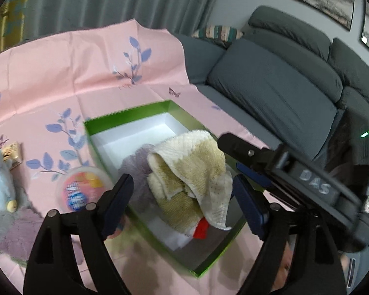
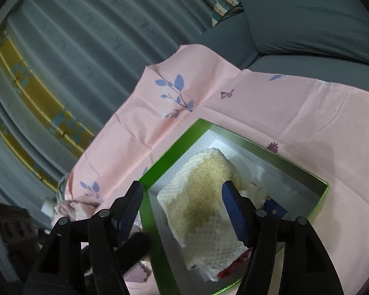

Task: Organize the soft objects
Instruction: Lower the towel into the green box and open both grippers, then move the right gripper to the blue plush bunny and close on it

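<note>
A green box (image 1: pixel 125 115) with a white inside lies on the pink cloth. A cream and tan towel (image 1: pixel 192 169) lies crumpled in it, over a lilac soft thing (image 1: pixel 132 167) and something red (image 1: pixel 201 228). My left gripper (image 1: pixel 182 196) is open above the box, its fingers either side of the towel, holding nothing. My right gripper (image 2: pixel 182 206) is open above the same box (image 2: pixel 174 145) and towel (image 2: pixel 204 196); its body (image 1: pixel 295 172) shows at the right of the left wrist view. A pale blue plush toy (image 1: pixel 0 179) lies at the far left.
A round tub with a pink lid (image 1: pixel 83 186) stands beside the box. A small yellow packet (image 1: pixel 12 154) and a grey-lilac cloth (image 1: pixel 14 231) lie at the left. A grey sofa (image 1: pixel 278 78) stands behind, a grey curtain (image 2: pixel 86 36) beyond the cloth.
</note>
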